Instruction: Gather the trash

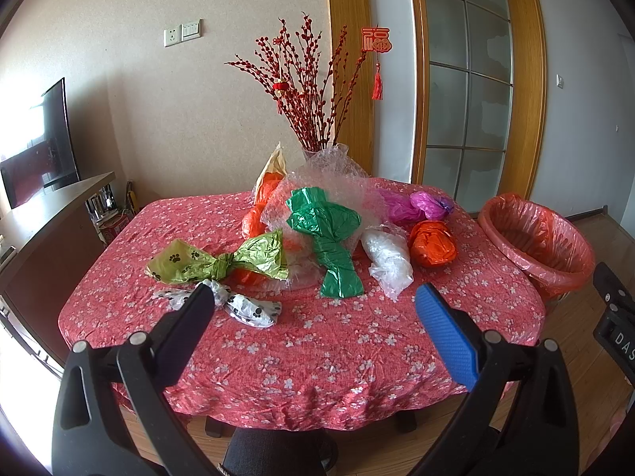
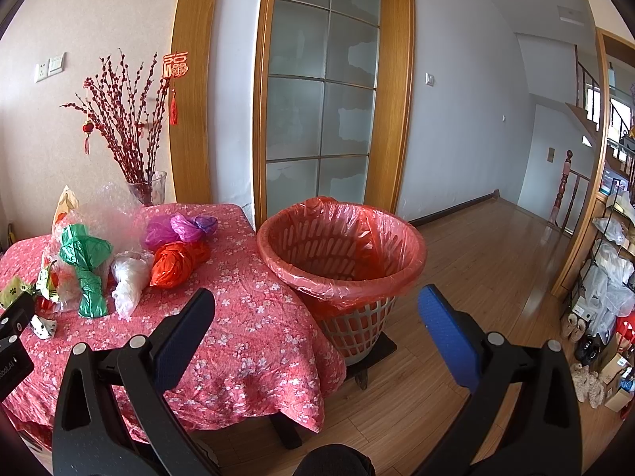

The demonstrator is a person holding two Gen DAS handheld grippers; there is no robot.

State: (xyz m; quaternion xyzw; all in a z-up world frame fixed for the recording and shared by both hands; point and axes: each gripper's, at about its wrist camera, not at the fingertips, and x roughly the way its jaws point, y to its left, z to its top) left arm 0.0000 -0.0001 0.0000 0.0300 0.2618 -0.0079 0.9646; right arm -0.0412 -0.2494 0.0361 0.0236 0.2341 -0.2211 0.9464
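Left wrist view: the left gripper (image 1: 313, 297) hangs over the near edge of the table (image 1: 317, 365) with its jaws spread wide and nothing between them. Just past its left finger lies a white paw-print bag (image 1: 246, 305), partly hidden by that finger, and beyond it a knotted yellow-green paw-print bag (image 1: 222, 263). Toward the middle a green bag (image 1: 329, 238) leans on a heap of clear bubble wrap (image 1: 329, 186), with orange plastic (image 1: 258, 214) showing to the left of the heap. To the right lie a clear bag (image 1: 387, 258), an orange bag (image 1: 432, 242) and, farther back, a purple bag (image 1: 412, 204). All of them rest on the red floral cloth. At the far edge stands a glass vase (image 1: 317, 154) of red twigs.

In the right wrist view the right gripper (image 2: 315, 309) is also wide open and empty, held off the table's right corner. Ahead of it, between its fingers, stands the trash basket (image 2: 357, 329), lined with a red bag (image 2: 341, 246) (the liner's folds look empty). The basket stands beside the table's right edge, on a dark base over the wooden floor (image 2: 476, 261).
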